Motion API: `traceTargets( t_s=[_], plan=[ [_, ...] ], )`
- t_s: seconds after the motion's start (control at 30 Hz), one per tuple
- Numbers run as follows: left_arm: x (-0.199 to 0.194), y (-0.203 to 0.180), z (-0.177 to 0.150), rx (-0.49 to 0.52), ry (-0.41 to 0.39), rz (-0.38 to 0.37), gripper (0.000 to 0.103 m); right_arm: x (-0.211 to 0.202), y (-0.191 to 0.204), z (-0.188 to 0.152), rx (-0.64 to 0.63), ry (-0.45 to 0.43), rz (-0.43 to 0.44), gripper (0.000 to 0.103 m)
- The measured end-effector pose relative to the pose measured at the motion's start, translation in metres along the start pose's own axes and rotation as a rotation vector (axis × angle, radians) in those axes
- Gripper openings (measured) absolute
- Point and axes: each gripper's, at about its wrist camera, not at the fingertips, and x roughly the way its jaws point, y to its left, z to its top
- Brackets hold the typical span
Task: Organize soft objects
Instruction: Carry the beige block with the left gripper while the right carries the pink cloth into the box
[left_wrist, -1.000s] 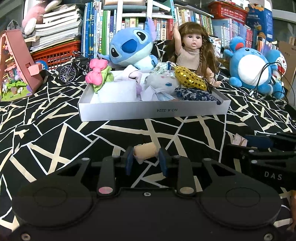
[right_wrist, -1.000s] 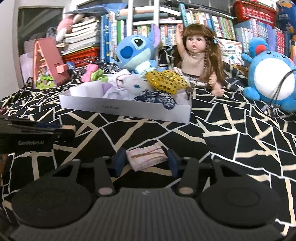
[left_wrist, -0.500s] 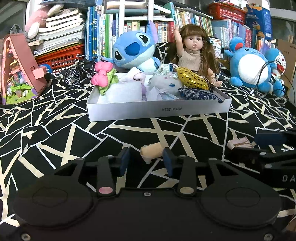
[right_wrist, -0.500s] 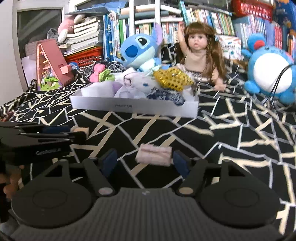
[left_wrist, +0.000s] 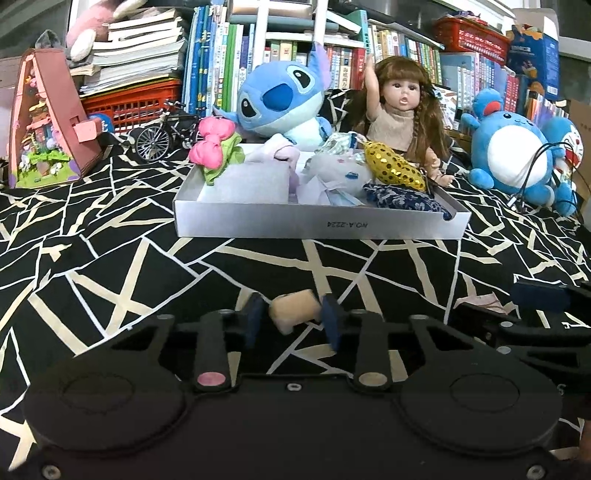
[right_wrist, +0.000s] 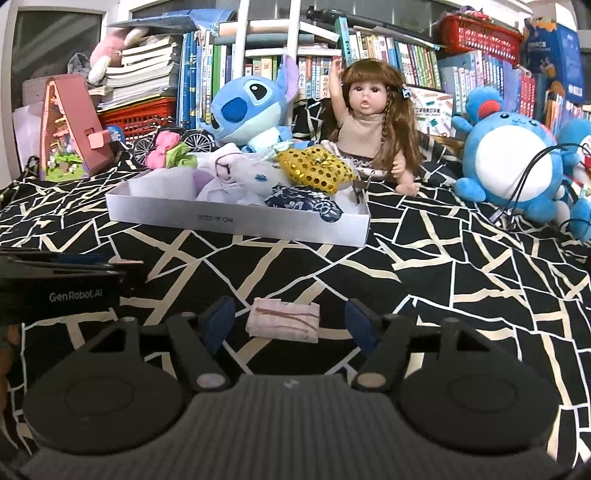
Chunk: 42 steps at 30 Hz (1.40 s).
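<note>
The left gripper (left_wrist: 291, 320) has just closed its jaws on a small beige foam block (left_wrist: 294, 311), which sits clenched between its pads just above the black patterned cloth (left_wrist: 110, 266). The right gripper (right_wrist: 286, 325) stands released, its pads clear on both sides of a pink folded cloth (right_wrist: 283, 324) lying between them. The step in hand looks like a 2-handed pickup; next, the right should close, then both lift toward the white tray (left_wrist: 317, 223) ahead.
</note>
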Motion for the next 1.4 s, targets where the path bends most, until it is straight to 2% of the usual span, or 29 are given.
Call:
traceTargets(
  t_s=[0.13, 0.23, 0.3, 0.33, 0.6, 0.87, 1.03, 1.4],
  plan=[
    [0.0, -0.002, 0.0, 0.013, -0.004, -0.015, 0.028, 0.0, 0.002, -0.001, -0.003, -0.001, -0.008, 0.076],
    [-0.002, -0.004, -0.001, 0.03, -0.014, -0.018, 0.028, 0.001, 0.002, -0.002, 0.012, 0.01, 0.004, 0.065],
    [-0.003, -0.005, 0.0, 0.035, -0.02, -0.02, 0.028, 0.001, 0.002, -0.002, 0.022, 0.016, 0.016, 0.051],
    [-0.004, -0.005, 0.0, 0.038, -0.023, -0.022, 0.028, 0.001, 0.002, -0.002, 0.024, 0.017, 0.018, 0.048],
    [-0.007, -0.004, 0.014, 0.045, -0.033, -0.038, 0.028, -0.004, 0.0, 0.011, 0.036, -0.015, 0.05, 0.048],
    [-0.002, 0.006, 0.05, 0.023, -0.043, -0.059, 0.028, 0.0, -0.004, 0.042, 0.067, -0.053, 0.099, 0.047],
    [0.011, 0.011, 0.072, 0.018, -0.012, -0.067, 0.028, 0.012, -0.006, 0.064, 0.089, -0.053, 0.144, 0.047],
    [0.04, 0.025, 0.111, 0.001, -0.006, -0.034, 0.028, 0.052, 0.0, 0.102, 0.09, -0.034, 0.153, 0.047]
  ],
)
